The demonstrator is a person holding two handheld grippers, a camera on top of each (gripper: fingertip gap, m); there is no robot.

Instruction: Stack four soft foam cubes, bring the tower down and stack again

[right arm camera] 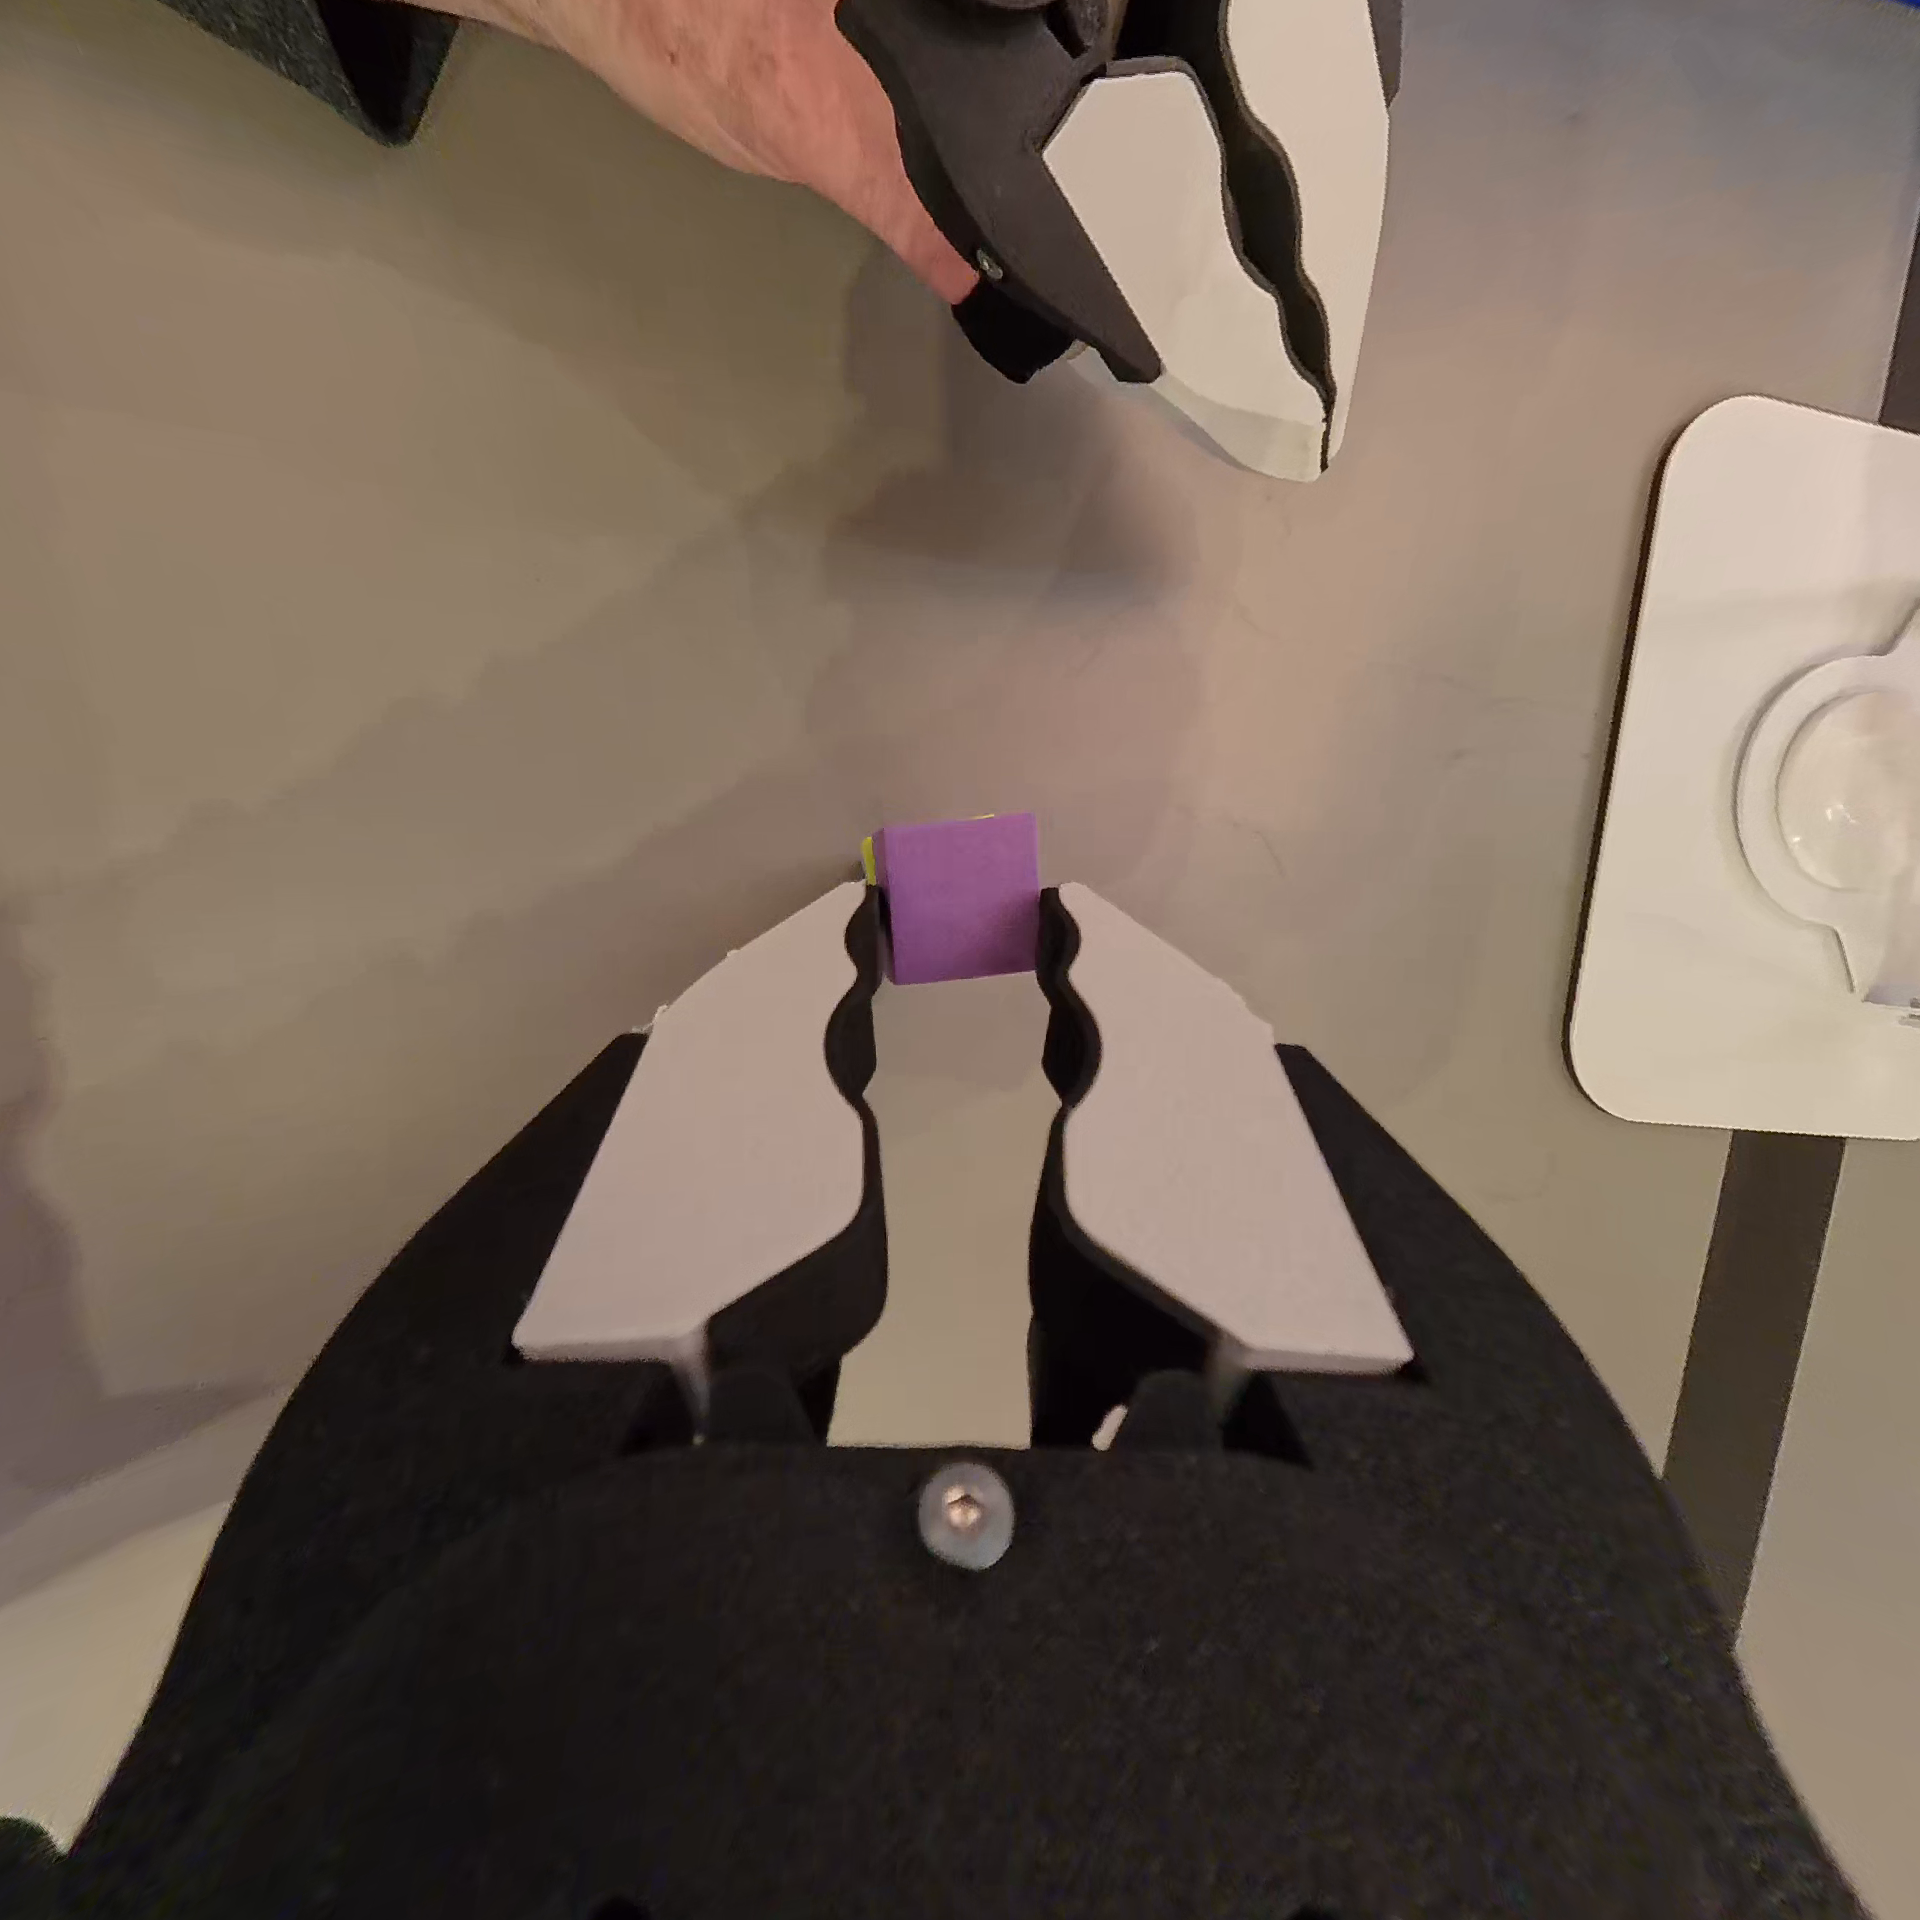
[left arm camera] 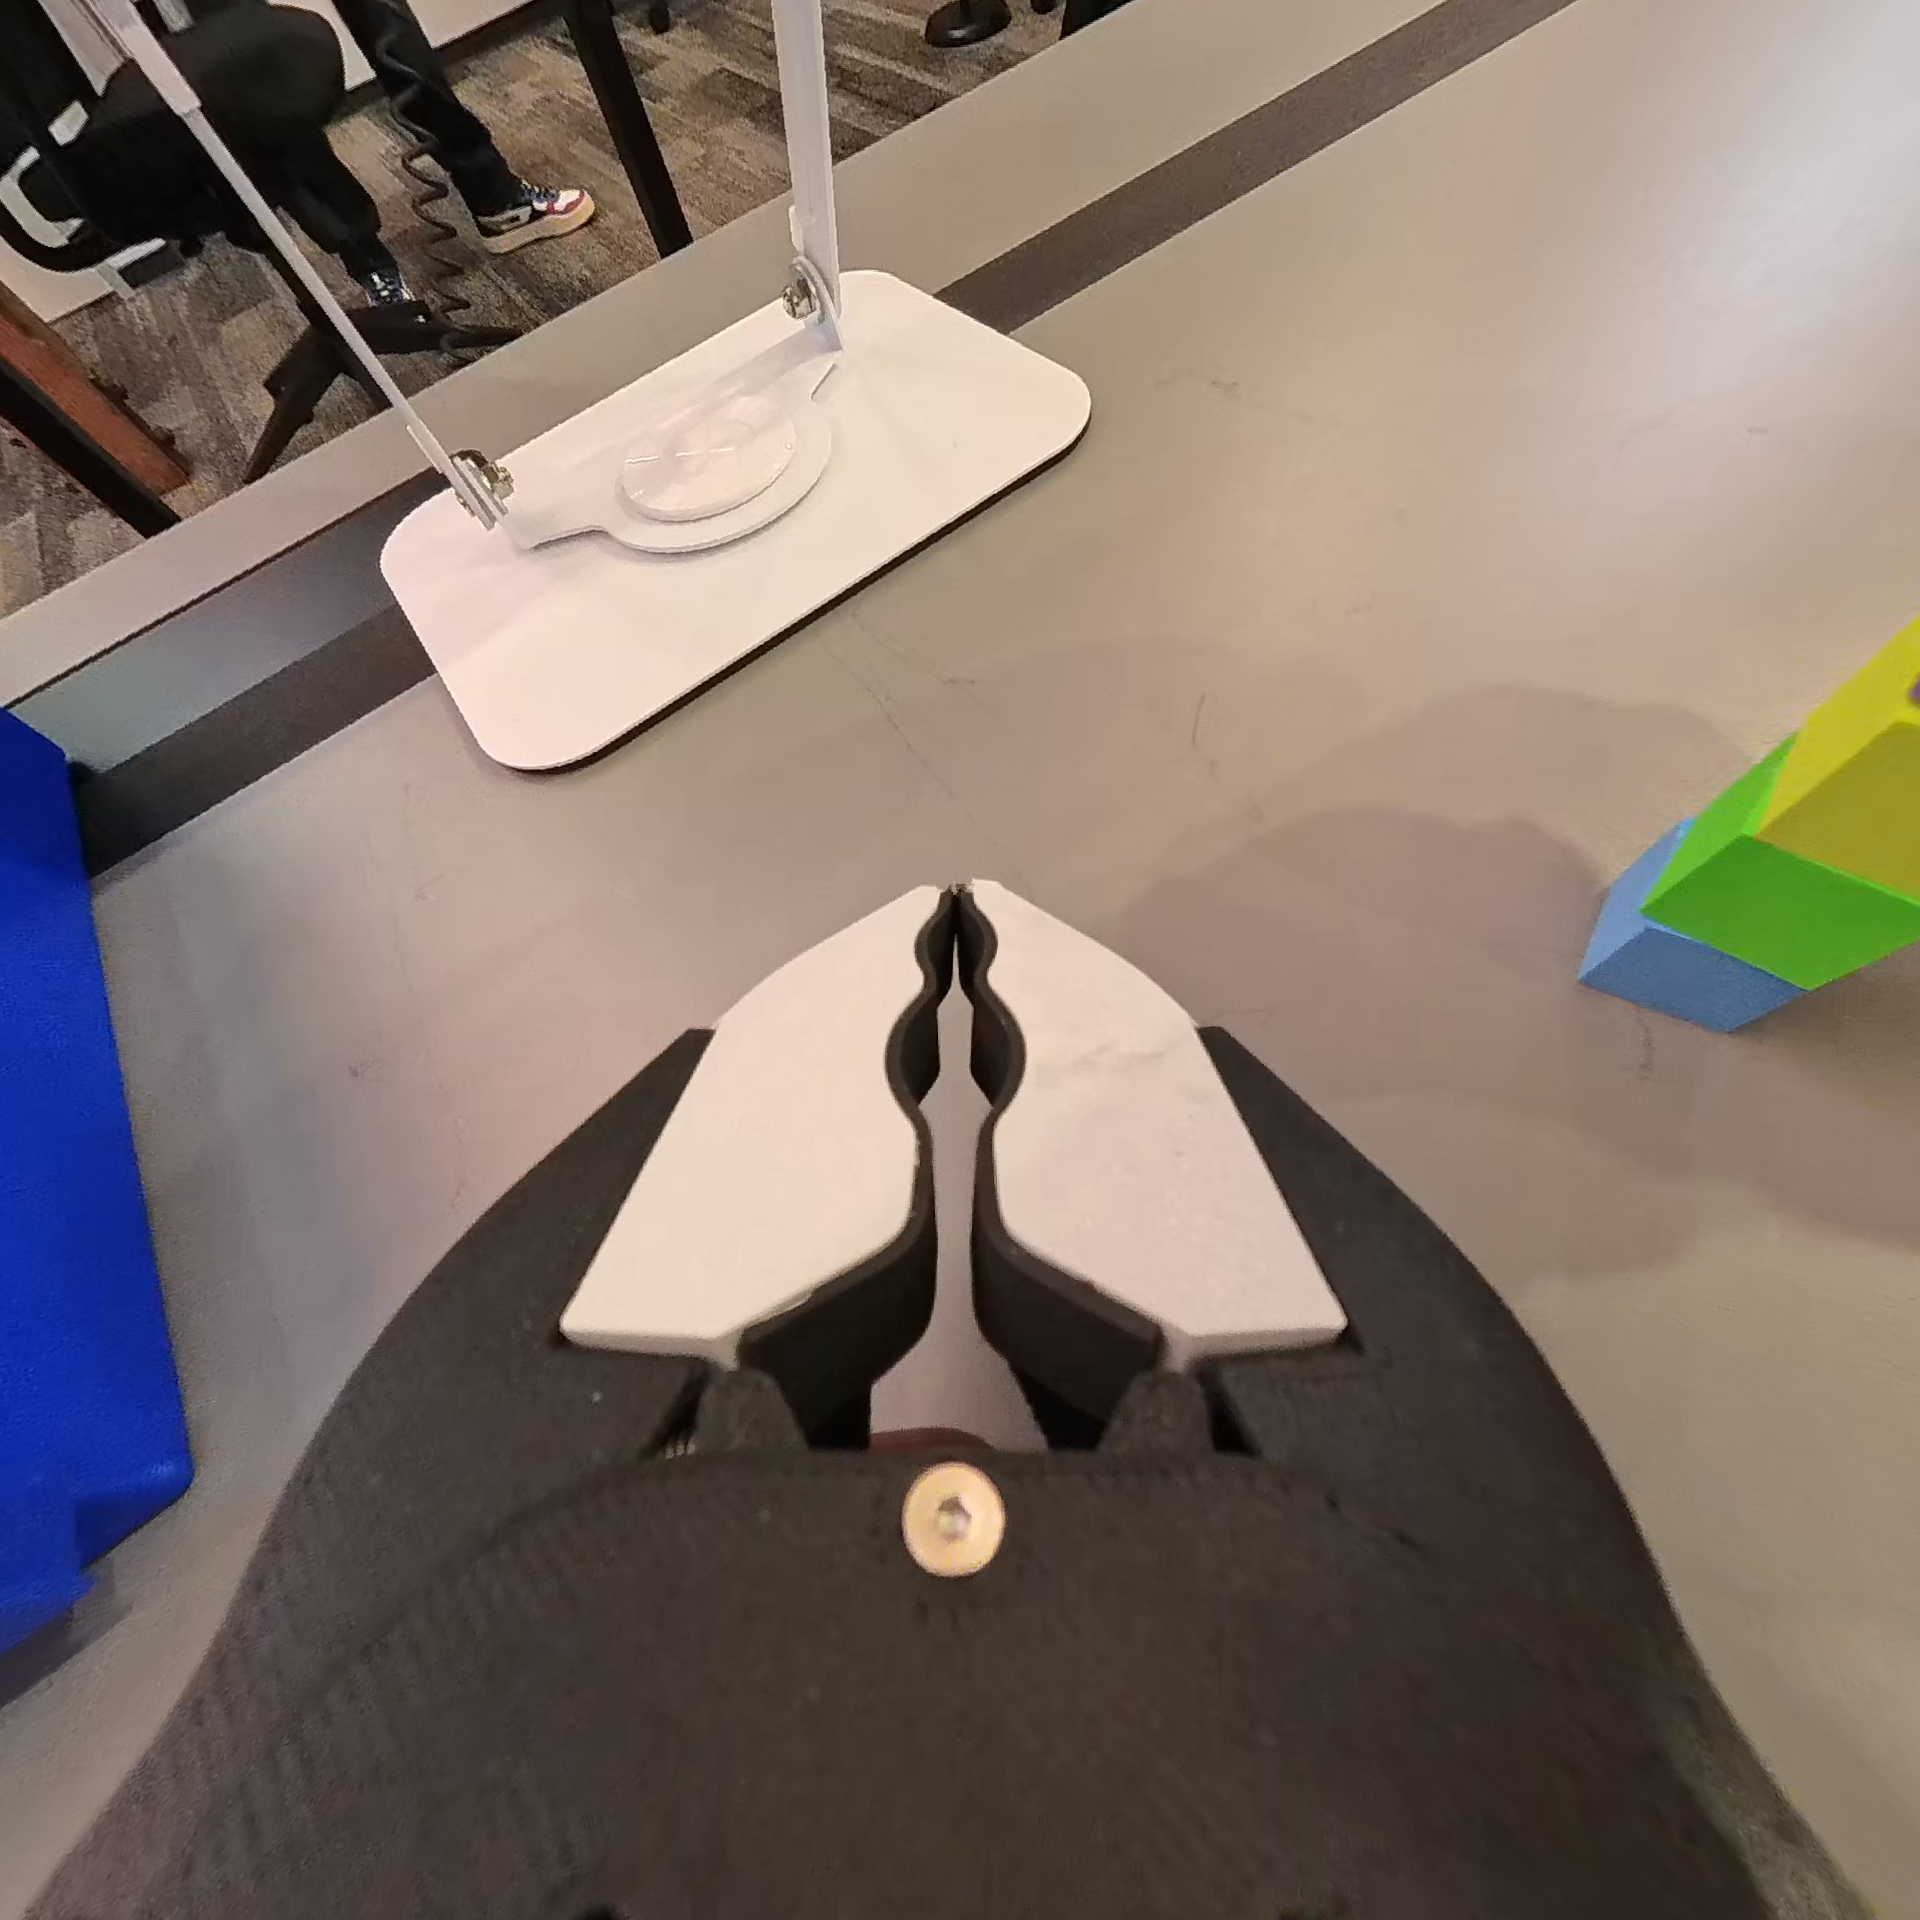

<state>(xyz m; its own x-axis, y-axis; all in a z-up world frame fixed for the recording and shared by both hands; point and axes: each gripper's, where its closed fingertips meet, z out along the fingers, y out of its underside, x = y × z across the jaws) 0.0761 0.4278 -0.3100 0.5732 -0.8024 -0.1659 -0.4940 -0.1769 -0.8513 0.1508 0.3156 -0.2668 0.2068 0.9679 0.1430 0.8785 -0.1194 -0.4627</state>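
Grey table (left arm camera: 1351,520): blue (left arm camera: 1683,977), green (left arm camera: 1766,904), yellow cubes (left arm camera: 1860,790) stacked near right edge; right gripper (right arm camera: 958,914) pinched purple cube (right arm camera: 956,899) over them, left gripper (left arm camera: 954,894) closed empty; best lowered squarely, released gently

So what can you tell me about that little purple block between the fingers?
The purple cube is a small matte block that looks like soft foam, with crisp edges and plain faces. It sits at the very tips of the right gripper, whose dark wavy fingers press on its two sides. It is turned slightly askew. Slivers of a yellow-green cube peek out directly beneath it, so it appears to be over the stack. Whether it rests on that cube cannot be told.
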